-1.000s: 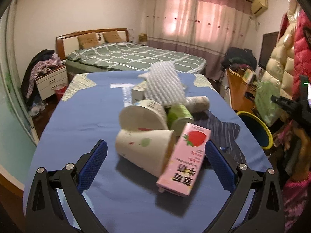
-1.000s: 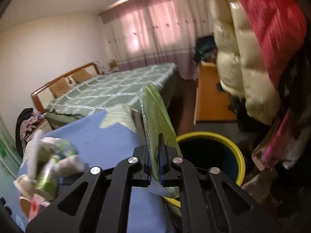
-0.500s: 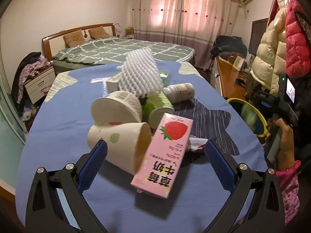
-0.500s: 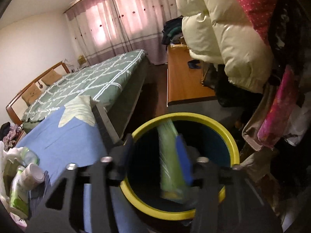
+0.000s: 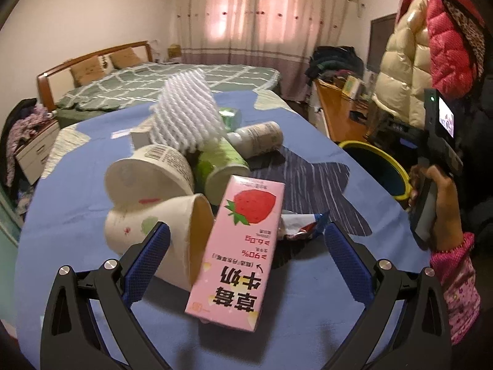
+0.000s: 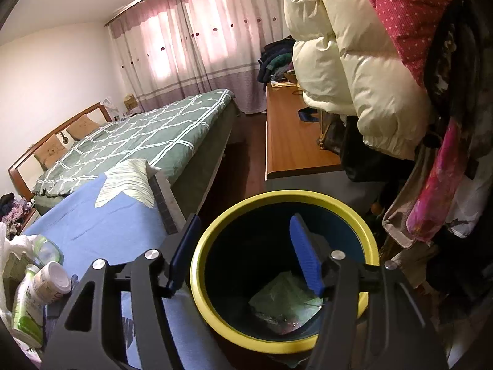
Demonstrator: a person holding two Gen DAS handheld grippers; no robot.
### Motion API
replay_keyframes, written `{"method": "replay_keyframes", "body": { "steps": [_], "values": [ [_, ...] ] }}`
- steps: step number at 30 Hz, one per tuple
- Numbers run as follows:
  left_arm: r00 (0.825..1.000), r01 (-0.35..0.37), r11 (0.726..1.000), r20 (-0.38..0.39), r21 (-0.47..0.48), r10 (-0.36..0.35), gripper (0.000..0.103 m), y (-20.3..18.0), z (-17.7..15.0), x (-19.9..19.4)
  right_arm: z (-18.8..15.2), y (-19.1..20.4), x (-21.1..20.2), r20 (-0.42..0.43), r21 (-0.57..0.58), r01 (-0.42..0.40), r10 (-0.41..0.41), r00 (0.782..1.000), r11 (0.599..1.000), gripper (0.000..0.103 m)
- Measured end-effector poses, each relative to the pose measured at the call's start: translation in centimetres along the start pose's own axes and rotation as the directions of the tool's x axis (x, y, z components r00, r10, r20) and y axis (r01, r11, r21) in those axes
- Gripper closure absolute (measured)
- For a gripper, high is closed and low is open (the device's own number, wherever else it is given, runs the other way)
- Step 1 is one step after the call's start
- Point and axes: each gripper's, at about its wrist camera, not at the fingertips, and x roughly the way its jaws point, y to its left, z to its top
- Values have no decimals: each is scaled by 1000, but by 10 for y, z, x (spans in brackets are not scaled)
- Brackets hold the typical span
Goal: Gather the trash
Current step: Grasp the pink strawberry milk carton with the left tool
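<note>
Lying in the yellow bin, green wrapper below opened right tool.

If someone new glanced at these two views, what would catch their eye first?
Probably the pink strawberry milk carton, leaning at the front of a trash heap on the blue tablecloth, between the open left gripper jaws. Next, the yellow-rimmed bin under the open right gripper, a green wrapper at its bottom.

The bin mouth is unobstructed, with only a green wrapper lying at its bottom. Hanging coats crowd the bin's right side. Left of the bin, the blue table is bare around the central trash pile.
</note>
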Motion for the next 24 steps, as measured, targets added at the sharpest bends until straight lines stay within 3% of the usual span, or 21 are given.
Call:
{"method": "replay_keyframes", "body": {
  "steps": [5,9,18,24],
  "values": [
    [997,73,996,5,42,-73,6,-9,2,1,0,0,0,-1,1,-7,7,1000,1000,44],
    [999,33,997,-15,65,-32,9,-7,3,12,-1,1,1,-2,2,-13,13,1000,1000,43],
    [993,62,995,-103,77,-54,17,-4,-12,8,-1,2,1,-5,8,-26,26,1000,1000,41],
    [989,89,996,-123,33,-84,35,-2,-16,-1,-1,2,0,-2,15,-34,34,999,999,41]
  ]
}}
